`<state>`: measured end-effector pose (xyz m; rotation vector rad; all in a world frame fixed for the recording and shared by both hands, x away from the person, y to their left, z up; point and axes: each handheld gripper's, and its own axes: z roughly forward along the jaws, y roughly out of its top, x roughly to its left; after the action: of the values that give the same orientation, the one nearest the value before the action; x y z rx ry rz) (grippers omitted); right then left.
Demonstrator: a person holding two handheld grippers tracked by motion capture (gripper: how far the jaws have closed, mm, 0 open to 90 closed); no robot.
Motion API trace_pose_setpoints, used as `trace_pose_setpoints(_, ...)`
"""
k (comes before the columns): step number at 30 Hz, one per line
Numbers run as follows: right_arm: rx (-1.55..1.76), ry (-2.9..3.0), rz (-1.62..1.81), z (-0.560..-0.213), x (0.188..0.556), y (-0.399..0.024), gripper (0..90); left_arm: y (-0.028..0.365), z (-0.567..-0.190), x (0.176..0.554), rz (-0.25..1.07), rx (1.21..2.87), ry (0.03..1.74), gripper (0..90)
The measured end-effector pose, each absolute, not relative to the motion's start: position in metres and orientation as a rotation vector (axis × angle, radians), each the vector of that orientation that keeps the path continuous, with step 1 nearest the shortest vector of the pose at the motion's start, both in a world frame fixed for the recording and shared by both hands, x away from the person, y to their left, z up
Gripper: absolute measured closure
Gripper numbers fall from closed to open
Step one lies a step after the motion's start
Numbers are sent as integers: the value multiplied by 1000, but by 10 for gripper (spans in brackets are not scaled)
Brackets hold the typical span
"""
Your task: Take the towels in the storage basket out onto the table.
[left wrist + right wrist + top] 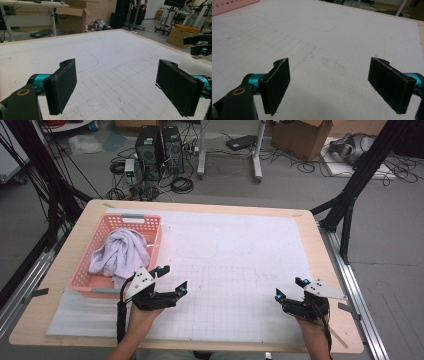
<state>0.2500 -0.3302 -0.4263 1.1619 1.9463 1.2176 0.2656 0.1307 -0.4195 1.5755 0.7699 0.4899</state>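
Crumpled pale lilac cloth point(120, 254) lies heaped in the pink perforated plastic basket point(150, 223), which sits at about nine o'clock on the wooden tabletop point(75, 237) covered by a white gridded mat point(240, 260). At roughly seven o'clock, just beside the basket's near corner, the left claw point(173, 279) hovers with its jaws spread wide and nothing between them. At about four o'clock, well apart from the basket, the right claw point(289, 288) is likewise spread wide over bare mat, its black pads point(277, 85) gripping nothing.

Cloth point(120, 252) in basket point(145, 223), table's point(310, 227) far left.
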Motion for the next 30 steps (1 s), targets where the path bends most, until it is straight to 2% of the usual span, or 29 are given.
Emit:
trace_pose_setpoints(13, 1177, 1947, 1227, -427, 246, -332, 167, 131, -417, 264, 476, 1593, 756, 174)
trace_pose_setpoints(16, 1169, 1955, 1224, -427, 245, -331, 169, 134, -416, 265, 434, 1573, 762, 175)
trace_pose_setpoints(24, 1181, 1952, 1249, -427, 244, -331, 169, 131, -418, 268, 458, 1602, 757, 176)
trace_pose_setpoints(30, 1177, 1956, 1245, -428, 244, -331, 169, 133, -404, 263, 462, 1575, 735, 204)
